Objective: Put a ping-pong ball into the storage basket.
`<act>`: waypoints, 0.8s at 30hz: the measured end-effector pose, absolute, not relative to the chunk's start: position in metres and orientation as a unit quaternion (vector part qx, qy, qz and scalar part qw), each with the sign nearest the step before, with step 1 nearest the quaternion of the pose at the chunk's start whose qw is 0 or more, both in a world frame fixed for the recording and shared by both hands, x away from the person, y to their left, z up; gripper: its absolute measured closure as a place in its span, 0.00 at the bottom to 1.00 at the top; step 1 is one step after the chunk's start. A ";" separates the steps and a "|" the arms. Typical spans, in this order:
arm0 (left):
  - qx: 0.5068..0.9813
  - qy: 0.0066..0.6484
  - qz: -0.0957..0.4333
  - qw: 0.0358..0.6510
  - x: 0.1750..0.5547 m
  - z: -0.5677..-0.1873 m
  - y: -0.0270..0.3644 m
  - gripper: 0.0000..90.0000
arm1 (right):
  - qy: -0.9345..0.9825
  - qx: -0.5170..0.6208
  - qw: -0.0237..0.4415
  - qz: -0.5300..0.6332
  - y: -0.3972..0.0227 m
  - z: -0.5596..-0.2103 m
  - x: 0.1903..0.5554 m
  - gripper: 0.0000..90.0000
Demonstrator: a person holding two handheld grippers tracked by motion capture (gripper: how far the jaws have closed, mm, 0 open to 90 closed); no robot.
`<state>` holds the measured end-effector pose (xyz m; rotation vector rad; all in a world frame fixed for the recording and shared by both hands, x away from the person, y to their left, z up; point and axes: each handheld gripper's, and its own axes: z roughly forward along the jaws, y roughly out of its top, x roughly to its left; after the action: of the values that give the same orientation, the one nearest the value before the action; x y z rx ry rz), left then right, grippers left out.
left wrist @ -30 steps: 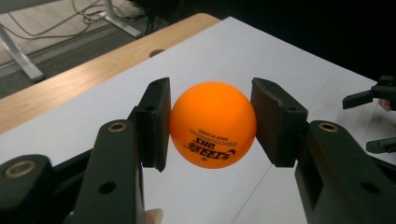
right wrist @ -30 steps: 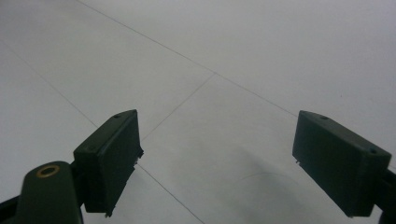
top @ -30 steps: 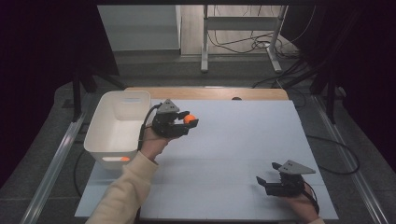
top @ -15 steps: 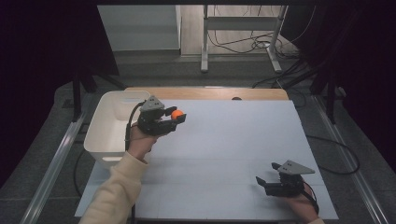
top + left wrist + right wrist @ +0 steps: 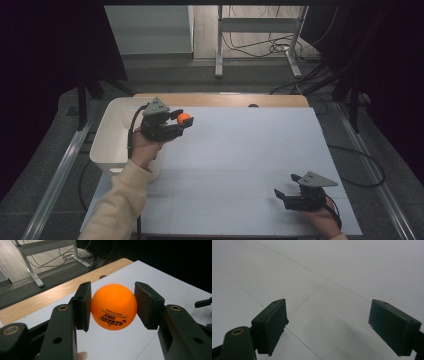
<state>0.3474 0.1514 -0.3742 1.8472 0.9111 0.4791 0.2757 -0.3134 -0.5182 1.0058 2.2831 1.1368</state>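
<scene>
The left gripper (image 5: 184,122) pinches the orange ball (image 5: 114,305) beside the white bin (image 5: 112,135) (bare white table (image 5: 250,150) lies rightward).

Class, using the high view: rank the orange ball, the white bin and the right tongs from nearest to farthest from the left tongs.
1. Orange ball: clamped in the left tongs.
2. White bin: just beside them, at the table's left edge.
3. Right tongs: far across the table, near its front right corner.
</scene>
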 end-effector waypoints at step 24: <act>0.730 0.422 0.236 0.484 0.342 -0.359 0.203 0.56 | 0.817 0.361 0.201 0.403 -0.313 -0.518 0.276 0.17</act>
<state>0.3419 0.2031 -0.3589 1.7770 1.0289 0.5739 0.2762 -0.3132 -0.5184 1.0085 2.2819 1.1274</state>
